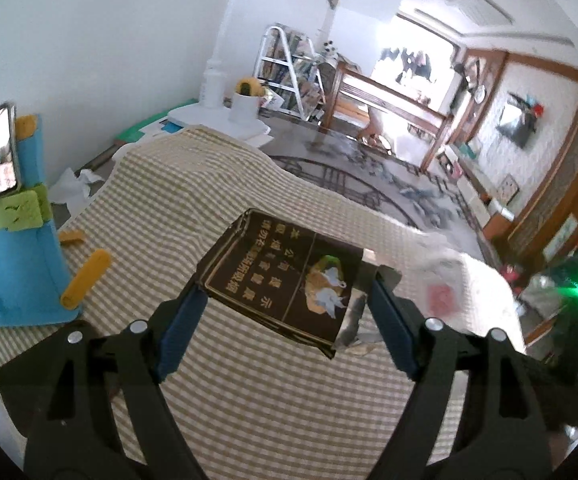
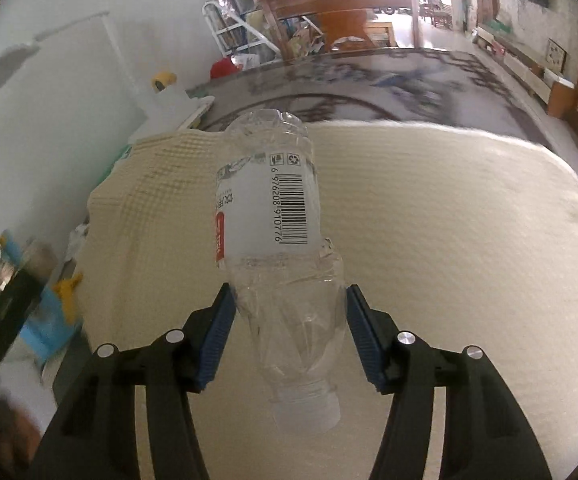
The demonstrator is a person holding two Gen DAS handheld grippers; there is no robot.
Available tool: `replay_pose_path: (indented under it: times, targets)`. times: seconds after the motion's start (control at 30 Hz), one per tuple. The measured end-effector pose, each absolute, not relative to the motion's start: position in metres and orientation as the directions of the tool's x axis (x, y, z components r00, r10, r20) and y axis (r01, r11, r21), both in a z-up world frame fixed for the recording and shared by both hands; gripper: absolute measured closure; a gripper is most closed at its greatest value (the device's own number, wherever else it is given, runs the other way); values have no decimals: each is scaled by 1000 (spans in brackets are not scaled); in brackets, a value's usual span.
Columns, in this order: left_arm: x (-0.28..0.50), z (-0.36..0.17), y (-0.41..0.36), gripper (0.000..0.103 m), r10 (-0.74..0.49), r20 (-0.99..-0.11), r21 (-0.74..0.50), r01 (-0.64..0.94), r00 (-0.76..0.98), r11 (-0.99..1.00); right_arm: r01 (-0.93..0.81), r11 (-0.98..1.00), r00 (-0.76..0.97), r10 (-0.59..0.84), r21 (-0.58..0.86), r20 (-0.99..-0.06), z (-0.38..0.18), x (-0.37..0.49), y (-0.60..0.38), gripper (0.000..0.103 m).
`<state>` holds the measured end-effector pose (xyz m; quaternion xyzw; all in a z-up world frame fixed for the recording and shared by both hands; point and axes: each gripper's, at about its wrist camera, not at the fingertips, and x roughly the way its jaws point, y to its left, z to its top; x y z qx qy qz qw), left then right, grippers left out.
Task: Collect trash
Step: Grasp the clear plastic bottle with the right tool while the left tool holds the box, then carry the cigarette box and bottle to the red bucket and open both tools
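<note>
The left gripper (image 1: 285, 300) pinches a dark cigarette pack (image 1: 277, 276) above the checked tablecloth (image 1: 193, 184). The right gripper (image 2: 289, 300) clamps a crushed clear water bottle (image 2: 277, 216), cap end nearest, lifted off the cloth. Both grips probably need steady pressure so nothing slips during carrying.

Black cigarette pack (image 1: 285, 280), crumpled clear bottle (image 2: 279, 236), both lifted

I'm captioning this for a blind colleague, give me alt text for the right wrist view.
The right gripper clamps a crushed clear plastic bottle by its lower body, cap end toward the camera, barcode label facing up. Beneath it is a table under a cream checked tablecloth, with a patterned rug beyond.
</note>
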<state>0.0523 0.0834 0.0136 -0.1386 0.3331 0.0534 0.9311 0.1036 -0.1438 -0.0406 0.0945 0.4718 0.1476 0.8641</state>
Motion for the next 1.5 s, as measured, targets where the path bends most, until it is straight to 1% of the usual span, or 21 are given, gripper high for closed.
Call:
replay_pose_path:
  times: [0.1, 0.2, 0.33, 0.5, 0.7, 0.87, 0.97, 1.07, 1.2, 1.3, 1.37, 1.4, 1.43, 1.47, 1.5]
  targets:
    - [53, 12, 63, 25, 10, -648, -172, -159, 761, 972, -135, 941, 544, 333, 312, -770, -31, 64, -176, 48]
    - [47, 12, 40, 25, -40, -654, -176, -101, 755, 979, -89, 950, 604, 290, 299, -742, -20, 20, -209, 48]
    - [32, 4, -10, 25, -109, -682, -149, 8, 723, 989, -9, 950, 652, 243, 313, -719, -14, -17, -251, 48]
    - [16, 3, -77, 25, -243, -708, -178, 165, 663, 970, 109, 931, 703, 175, 348, -689, 1, -50, -313, 48]
    - [2, 11, -151, 25, -354, -711, -194, 314, 607, 929, 233, 894, 748, 88, 384, -658, 9, -81, -382, 48]
    - [-2, 16, -216, 25, -456, -712, -225, 442, 535, 869, 321, 863, 741, 28, 389, -671, -1, -100, -431, 48]
    - [-3, 18, -252, 24, -487, -713, -221, 498, 504, 839, 379, 839, 734, -16, 390, -679, -8, -109, -455, 48]
    - [3, 16, -280, 24, -505, -720, -235, 518, 475, 823, 426, 823, 721, -57, 376, -691, -18, -113, -475, 48]
    - [18, 6, -316, 24, -526, -753, -272, 541, 395, 796, 480, 805, 694, -106, 349, -712, -31, -110, -501, 48]
    - [14, 2, -342, 24, -549, -758, -294, 568, 351, 769, 512, 790, 684, -137, 338, -716, -39, -109, -518, 47]
    - [16, -3, -361, 20, -545, -771, -283, 590, 329, 756, 528, 785, 665, -145, 324, -732, -49, -105, -528, 45]
    - [16, -6, -366, 11, -541, -779, -280, 596, 317, 752, 532, 784, 652, -139, 320, -745, -54, -102, -532, 42]
    - [16, -10, -371, 8, -534, -792, -279, 602, 297, 748, 540, 779, 634, -128, 319, -762, -62, -98, -536, 40]
    - [15, -14, -372, 8, -534, -797, -283, 606, 283, 743, 552, 770, 627, -129, 321, -768, -66, -98, -538, 35]
    - [14, -16, -369, 8, -537, -794, -284, 608, 283, 741, 566, 759, 622, -137, 322, -771, -68, -100, -539, 33]
